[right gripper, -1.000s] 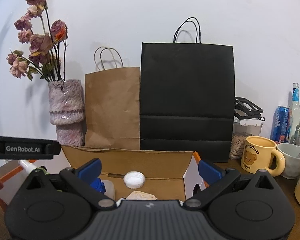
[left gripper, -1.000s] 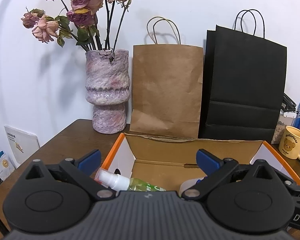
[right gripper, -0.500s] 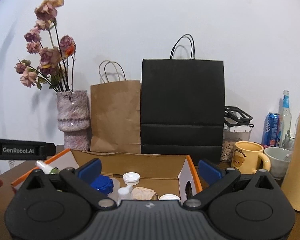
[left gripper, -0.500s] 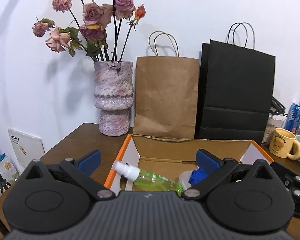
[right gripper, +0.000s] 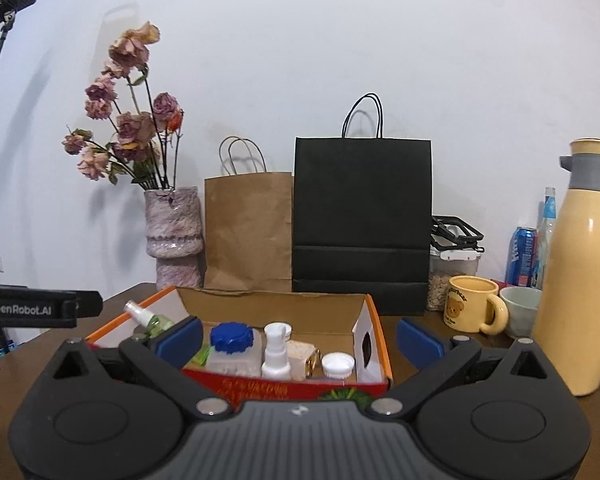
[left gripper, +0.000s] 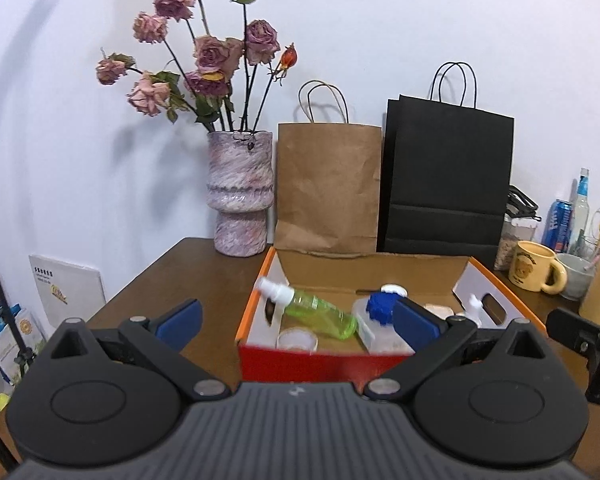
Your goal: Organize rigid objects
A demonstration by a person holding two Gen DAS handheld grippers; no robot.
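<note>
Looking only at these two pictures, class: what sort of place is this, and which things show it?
Probably a home or small office table against a wall: a vase of dried roses, paper shopping bags, and a bear mug beside drinks.

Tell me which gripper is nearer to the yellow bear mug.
Right. The right gripper has the bear mug just beyond its right fingertip. The left gripper is farther left, facing the orange box, with the mug far to its right.
</note>
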